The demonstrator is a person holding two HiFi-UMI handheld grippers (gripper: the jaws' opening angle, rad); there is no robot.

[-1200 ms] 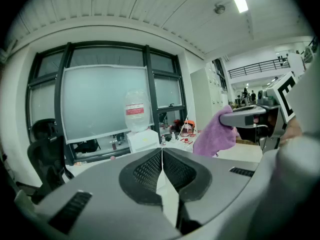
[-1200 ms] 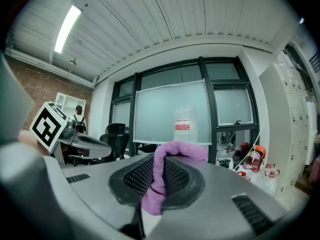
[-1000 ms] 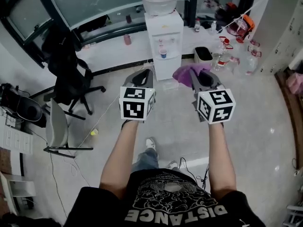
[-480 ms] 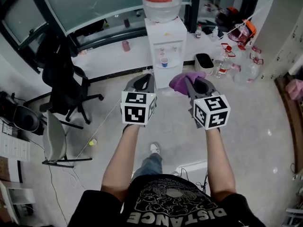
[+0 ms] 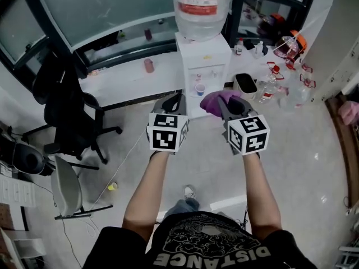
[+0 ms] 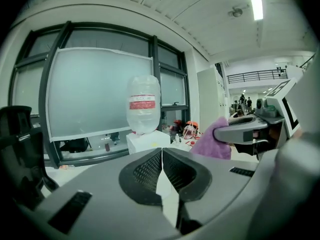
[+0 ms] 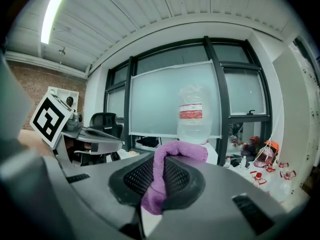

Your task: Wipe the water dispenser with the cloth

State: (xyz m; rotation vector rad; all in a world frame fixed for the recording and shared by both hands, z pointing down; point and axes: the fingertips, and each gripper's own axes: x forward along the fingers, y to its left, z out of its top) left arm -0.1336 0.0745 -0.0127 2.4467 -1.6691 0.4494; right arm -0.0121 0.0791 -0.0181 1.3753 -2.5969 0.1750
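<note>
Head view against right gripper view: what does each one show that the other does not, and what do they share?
Only the head view shows the person's shoe, the black shirt and the cup standing in the dispenser's niche. Only the right gripper view shows the ceiling lamp and, from close by, how the right gripper pinches the purple cloth between its shut jaws. Both show the water dispenser with its bottle, the cloth and the left gripper.
</note>
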